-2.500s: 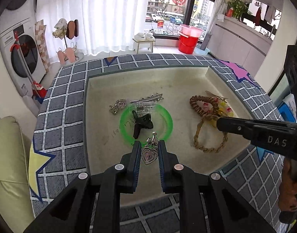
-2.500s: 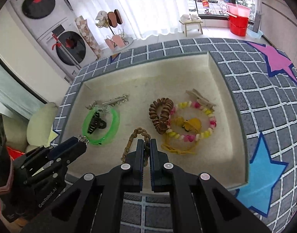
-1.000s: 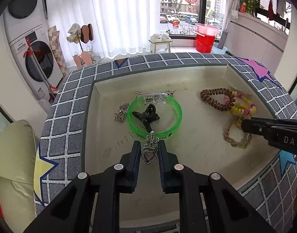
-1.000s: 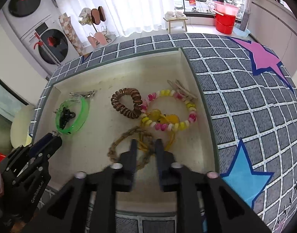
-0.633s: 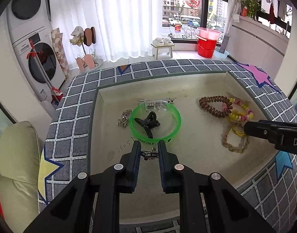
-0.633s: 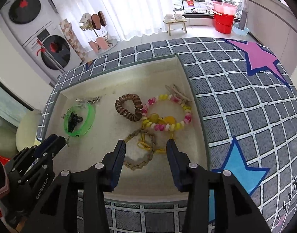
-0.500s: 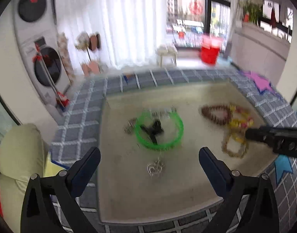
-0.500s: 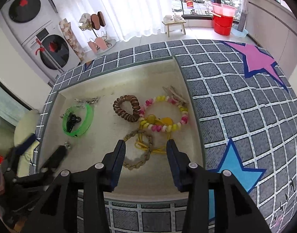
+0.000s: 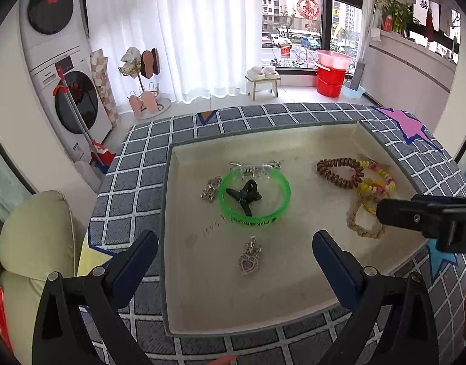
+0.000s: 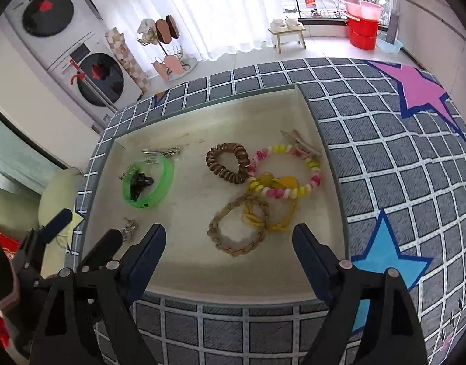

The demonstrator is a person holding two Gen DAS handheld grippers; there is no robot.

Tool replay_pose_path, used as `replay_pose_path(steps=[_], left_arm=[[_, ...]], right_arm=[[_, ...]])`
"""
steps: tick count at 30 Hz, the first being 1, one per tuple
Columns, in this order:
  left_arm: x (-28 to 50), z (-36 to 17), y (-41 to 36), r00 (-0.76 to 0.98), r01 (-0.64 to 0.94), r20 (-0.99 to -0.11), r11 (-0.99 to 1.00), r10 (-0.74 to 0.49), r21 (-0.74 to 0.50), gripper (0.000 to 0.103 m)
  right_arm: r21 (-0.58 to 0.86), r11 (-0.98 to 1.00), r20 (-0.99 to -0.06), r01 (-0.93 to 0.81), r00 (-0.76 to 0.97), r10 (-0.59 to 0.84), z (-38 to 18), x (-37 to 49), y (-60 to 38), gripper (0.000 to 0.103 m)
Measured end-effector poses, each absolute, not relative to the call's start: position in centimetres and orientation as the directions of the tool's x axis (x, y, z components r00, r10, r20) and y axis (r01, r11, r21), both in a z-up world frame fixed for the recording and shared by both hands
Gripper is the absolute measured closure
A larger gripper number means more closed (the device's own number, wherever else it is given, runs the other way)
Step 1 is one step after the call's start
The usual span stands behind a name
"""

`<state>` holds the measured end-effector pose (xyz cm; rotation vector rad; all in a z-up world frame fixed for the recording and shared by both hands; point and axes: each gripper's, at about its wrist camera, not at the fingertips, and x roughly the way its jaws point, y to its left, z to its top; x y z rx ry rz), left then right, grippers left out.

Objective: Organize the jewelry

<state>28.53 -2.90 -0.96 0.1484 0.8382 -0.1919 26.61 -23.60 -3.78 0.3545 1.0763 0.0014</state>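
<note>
A cream tray [image 9: 263,313] [image 10: 321,222] holds the jewelry. A silver heart pendant [image 9: 248,260] lies flat near the tray's front, small in the right wrist view [image 10: 129,228]. A green bangle [image 9: 254,196] [image 10: 148,186] rings a black hair clip [image 9: 244,195]. A brown coil tie [image 9: 339,172] [image 10: 228,164], a pink-yellow bead bracelet [image 10: 286,173] and a braided tan bracelet [image 10: 237,228] lie at the right. My left gripper [image 9: 234,263] is wide open and empty above the pendant. My right gripper [image 10: 228,252] is wide open and empty over the braided bracelet.
The tray sits sunk in a grey grid-pattern surface [image 9: 135,188] with star shapes. A silver barrette [image 9: 254,166] and a small silver charm [image 9: 211,187] lie by the bangle. A pale cushion [image 9: 32,243] is at the left. Washing machines stand beyond.
My left gripper has opened wide and let go of the heart pendant, which now lies on the tray floor. My right gripper has opened wide and drawn back.
</note>
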Motion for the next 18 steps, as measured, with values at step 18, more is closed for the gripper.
replay_pose_path(steps=[18], left_arm=[[25.5, 0.2, -2.1, 0.675, 0.202, -0.732, 0.977, -0.092, 0.064, 0.0]], right_arm=[[0.142, 0.974, -0.872, 0.175, 0.489, 0.039, -3.2, 23.5, -22.3, 0.014]])
